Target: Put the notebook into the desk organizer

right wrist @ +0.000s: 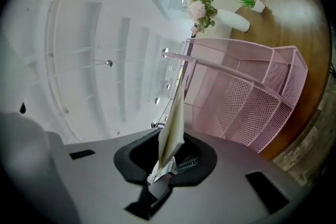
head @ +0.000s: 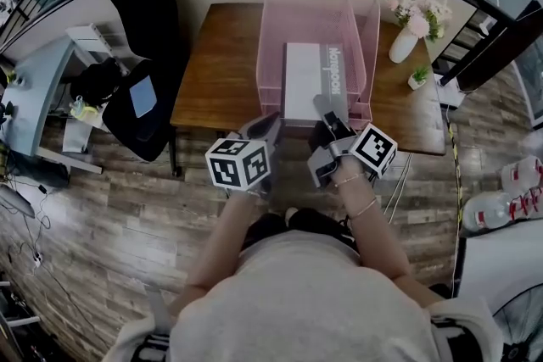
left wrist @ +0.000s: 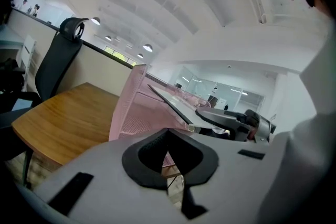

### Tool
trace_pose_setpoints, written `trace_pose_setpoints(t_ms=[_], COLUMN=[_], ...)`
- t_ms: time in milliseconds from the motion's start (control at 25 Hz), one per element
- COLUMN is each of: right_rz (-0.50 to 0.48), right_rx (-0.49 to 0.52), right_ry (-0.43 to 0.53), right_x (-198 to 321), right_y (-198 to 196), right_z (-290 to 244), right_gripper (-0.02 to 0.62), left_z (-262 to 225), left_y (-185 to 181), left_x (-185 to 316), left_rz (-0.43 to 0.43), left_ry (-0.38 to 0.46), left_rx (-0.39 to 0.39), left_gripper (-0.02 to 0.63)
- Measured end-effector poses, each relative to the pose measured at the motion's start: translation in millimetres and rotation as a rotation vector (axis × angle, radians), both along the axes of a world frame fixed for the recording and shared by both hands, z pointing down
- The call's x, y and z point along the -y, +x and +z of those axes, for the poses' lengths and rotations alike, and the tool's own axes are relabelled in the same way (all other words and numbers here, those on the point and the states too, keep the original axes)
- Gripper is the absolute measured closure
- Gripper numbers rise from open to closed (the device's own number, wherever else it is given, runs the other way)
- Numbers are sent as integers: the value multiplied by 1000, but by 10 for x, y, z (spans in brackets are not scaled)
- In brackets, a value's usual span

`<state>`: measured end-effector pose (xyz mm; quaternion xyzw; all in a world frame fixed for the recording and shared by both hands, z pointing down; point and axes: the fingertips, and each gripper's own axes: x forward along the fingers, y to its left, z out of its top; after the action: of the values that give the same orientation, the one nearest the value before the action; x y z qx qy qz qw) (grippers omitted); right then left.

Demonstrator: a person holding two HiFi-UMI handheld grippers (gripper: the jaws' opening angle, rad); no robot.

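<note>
Notebook (head: pixel 310 72) sits in the pink desk organizer (head: pixel 273 30), frame centre. Right gripper (head: pixel 327 110) jaws slightly apart around its near edge, which the gripper covers. Left gripper (head: pixel 270 125) jaws together, empty. Flower vase (head: pixel 405 42) upper right, chair (head: pixel 140 30) upper left.

Bright, even indoor light; strong fisheye bending and dark corners throughout.

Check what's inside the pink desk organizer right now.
A grey notebook lies flat in the pink organizer, its near edge between the right gripper jaws. Anything under the notebook is covered, and the lower tray cannot be seen.
</note>
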<state>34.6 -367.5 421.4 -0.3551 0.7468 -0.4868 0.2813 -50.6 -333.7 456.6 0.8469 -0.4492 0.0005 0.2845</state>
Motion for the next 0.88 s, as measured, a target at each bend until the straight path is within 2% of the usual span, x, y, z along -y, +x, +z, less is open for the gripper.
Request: trace_pose_setpoints(t_ms=[320, 760, 880], right_rz=[-6, -24, 2], right_rx=[-36, -31, -24], right_ry=[16, 34, 39], right_x=[69, 49, 44], right_y=[-15, -22, -11], right_z=[8, -34, -68], right_gripper=[545, 538, 492], left_z=[-5, -20, -12], left_y=[47, 82, 77], left_x=[95, 133, 119], left_rz=[-7, -2, 2], left_ry=[7, 9, 6], left_rx=[-2, -4, -6], left_gripper=[603, 603, 603])
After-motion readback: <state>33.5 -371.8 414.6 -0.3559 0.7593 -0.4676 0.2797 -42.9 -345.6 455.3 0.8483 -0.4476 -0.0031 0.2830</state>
